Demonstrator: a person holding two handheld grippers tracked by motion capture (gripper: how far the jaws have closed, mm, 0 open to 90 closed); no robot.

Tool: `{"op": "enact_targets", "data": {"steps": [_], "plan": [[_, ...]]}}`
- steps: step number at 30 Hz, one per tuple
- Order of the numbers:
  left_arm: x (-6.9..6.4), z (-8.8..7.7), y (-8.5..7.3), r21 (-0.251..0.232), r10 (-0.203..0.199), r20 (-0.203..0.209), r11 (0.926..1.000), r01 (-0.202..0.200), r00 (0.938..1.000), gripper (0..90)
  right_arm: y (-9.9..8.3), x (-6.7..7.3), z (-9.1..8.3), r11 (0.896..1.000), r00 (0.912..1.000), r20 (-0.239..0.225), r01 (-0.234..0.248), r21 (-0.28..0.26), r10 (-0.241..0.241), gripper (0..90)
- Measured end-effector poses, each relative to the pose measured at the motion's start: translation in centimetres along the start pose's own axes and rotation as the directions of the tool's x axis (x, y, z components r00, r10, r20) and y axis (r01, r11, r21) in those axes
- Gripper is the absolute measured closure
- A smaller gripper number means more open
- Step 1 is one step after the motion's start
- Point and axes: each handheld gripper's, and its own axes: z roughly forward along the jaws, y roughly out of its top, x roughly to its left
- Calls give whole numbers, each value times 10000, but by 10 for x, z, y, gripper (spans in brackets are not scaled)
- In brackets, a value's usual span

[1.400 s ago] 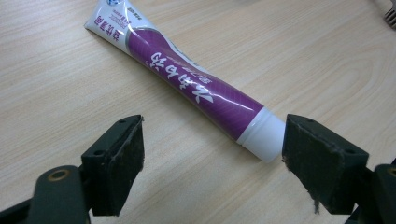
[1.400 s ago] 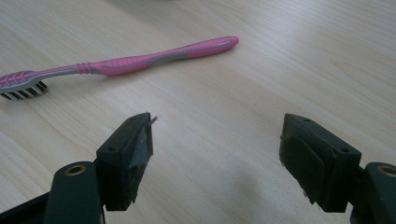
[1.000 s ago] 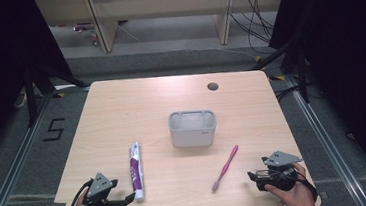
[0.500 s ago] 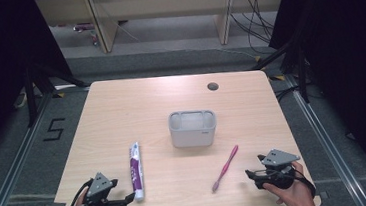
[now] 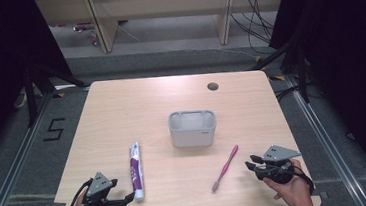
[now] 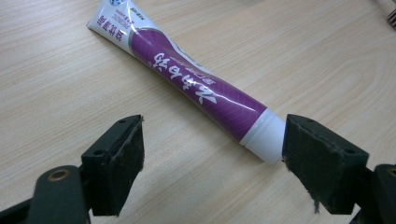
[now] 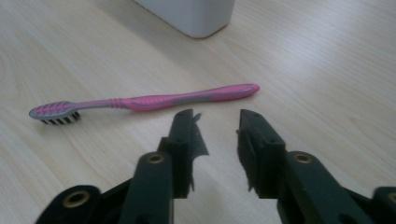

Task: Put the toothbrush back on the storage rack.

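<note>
The purple toothpaste tube (image 6: pixel 187 86) bears white script I cannot read; left tongs (image 6: pixel 212 163) spread, right tongs (image 7: pixel 217 140) just narrowed, pinching nothing.

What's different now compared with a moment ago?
The right tool has just been closing its jaws, now a narrow gap with nothing between them, just short of the pink toothbrush. Nothing was picked up or let go. The left tool is open beside the toothpaste tube, the cap near one jaw. Toothbrush, tube and white holder lie as before.
</note>
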Motion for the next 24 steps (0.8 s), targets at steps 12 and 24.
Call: {"op": "enact_targets", "data": {"steps": [12,24], "plan": [[0,0,0,1,-8,-85,10000,8,10000,205,8,-2,14,9995,9993,-235,-280,160,284,899],[1,0,0,33,-23,-53,10000,23,10000,204,25,-10,37,9998,9997,-242,39,191,-35,900]]}}
